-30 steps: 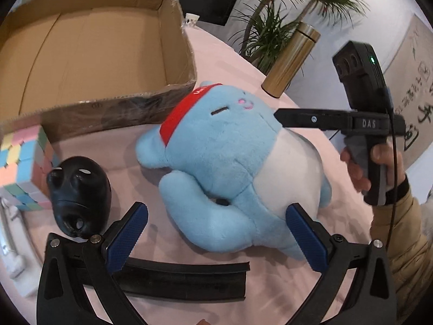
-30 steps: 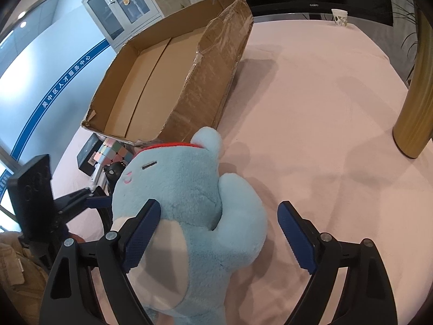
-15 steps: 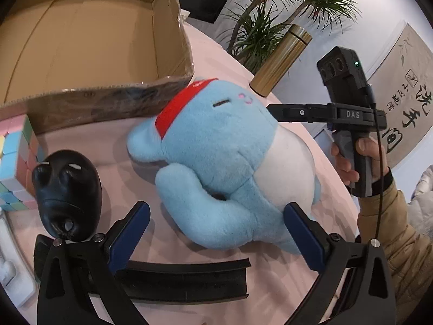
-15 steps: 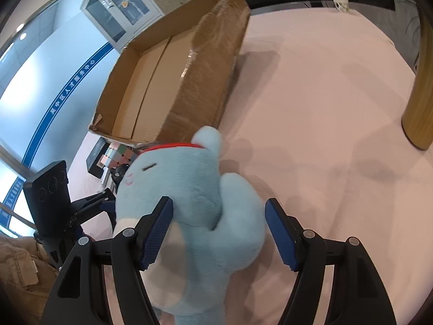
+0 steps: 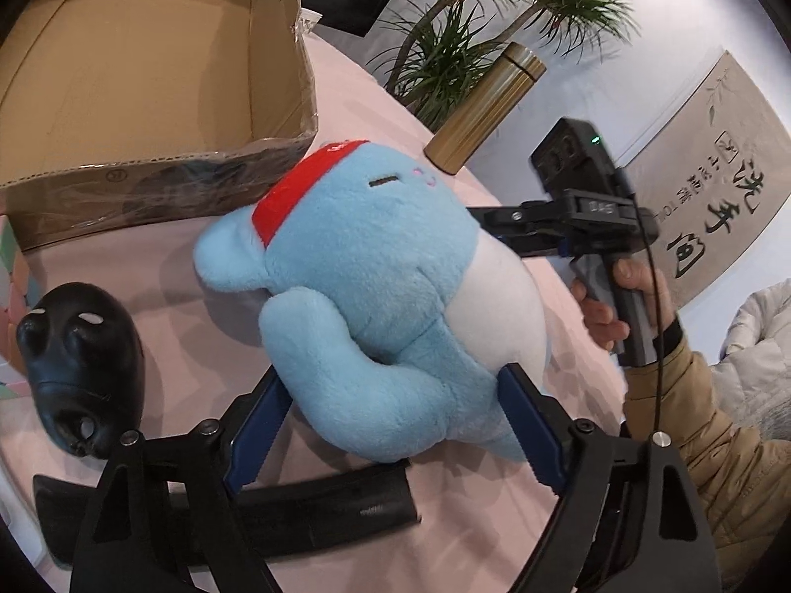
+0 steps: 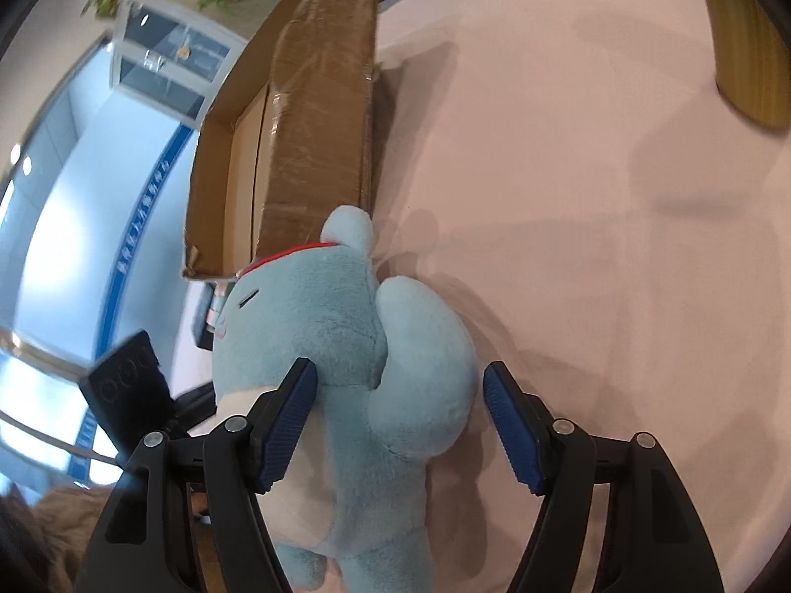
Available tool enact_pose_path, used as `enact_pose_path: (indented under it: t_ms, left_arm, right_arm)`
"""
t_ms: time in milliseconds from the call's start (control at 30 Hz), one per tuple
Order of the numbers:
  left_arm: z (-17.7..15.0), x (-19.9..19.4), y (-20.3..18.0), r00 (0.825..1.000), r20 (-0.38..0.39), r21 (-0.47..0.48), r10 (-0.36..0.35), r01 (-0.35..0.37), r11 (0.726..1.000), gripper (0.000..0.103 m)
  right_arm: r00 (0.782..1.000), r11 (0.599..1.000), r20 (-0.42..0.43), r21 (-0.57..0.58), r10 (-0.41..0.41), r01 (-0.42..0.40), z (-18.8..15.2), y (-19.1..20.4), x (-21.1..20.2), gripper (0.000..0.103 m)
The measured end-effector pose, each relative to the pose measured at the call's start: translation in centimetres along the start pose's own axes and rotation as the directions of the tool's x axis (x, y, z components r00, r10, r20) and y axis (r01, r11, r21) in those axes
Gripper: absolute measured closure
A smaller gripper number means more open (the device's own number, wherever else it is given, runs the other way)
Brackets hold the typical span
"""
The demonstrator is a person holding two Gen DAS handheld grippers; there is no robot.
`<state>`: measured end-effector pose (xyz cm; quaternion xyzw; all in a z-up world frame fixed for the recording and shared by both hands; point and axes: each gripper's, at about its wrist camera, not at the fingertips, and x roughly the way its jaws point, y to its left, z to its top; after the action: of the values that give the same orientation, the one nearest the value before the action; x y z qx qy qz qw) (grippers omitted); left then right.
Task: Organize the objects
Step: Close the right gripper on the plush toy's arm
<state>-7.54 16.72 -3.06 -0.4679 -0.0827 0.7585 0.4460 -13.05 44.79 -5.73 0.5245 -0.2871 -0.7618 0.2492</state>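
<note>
I am holding one claw in each hand, and both are reaching in at the blue plush toy (image 5: 375,296) from two sides. My left gripper (image 5: 395,425) is coming in low from the front. Its two blue pads (image 5: 257,425) are pressing on the toy's bottom half, one on each side, so it is closed on the toy. My right gripper (image 6: 395,415) is reaching along the toy's side. Its left pad is touching the toy's body. Its right pad (image 6: 514,430) is sitting just beside the toy's arm, and I cannot tell if it is touching. So I cannot tell if this claw is squeezing the toy. In the left view my right hand (image 5: 623,306) is wrapping around that claw's handle.

The toy is soft and light blue, with a white tummy, a red band (image 5: 306,188) on its head and a small pink mouth. It is lying at a tilt above the pink table (image 6: 568,197), right beside the near wall of the cardboard box (image 5: 148,74).

The box is open on top. A black mask-shaped thing (image 5: 79,360) is lying to the left of the toy. A black curved bar (image 5: 296,509) is lying under my left claw. A gold bottle (image 5: 484,108) is standing behind the toy, with a green plant (image 5: 494,15) behind it.
</note>
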Motion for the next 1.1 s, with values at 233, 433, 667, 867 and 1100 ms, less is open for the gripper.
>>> enact_pose_path:
  t_ms: [233,433,667,867,1100]
  left_arm:
    - [0.3,0.0,-0.4,0.998,0.016,0.011,-0.057,0.057,0.998,0.025]
    - [0.8,-0.1,-0.9,0.998,0.023,0.031,-0.067,0.066,0.997,0.033]
    - [1.2,0.2,-1.9,0.998,0.04,0.082,-0.049,0.046,0.996,0.048]
    - [1.4,0.4,-1.6,0.997,0.034,0.105,-0.072,0.069,0.992,0.056]
    - [1.3,0.5,-1.8,0.997,0.029,0.15,-0.077,0.072,0.986,0.065]
  right_arm:
    - [1.0,0.999,0.0,0.04,-0.015,0.015,0.0,-1.0,1.1,0.076]
    - [0.999,0.999,0.022,0.023,-0.034,0.033,0.3,-0.1,1.2,0.079]
    - [0.997,0.999,0.061,0.018,-0.051,0.05,0.4,0.9,0.7,0.08]
    - [0.995,0.999,0.092,0.024,-0.042,0.04,0.0,0.7,-0.1,0.081]
    - [0.994,1.0,0.108,0.026,-0.017,0.014,-0.7,0.3,-0.3,0.083]
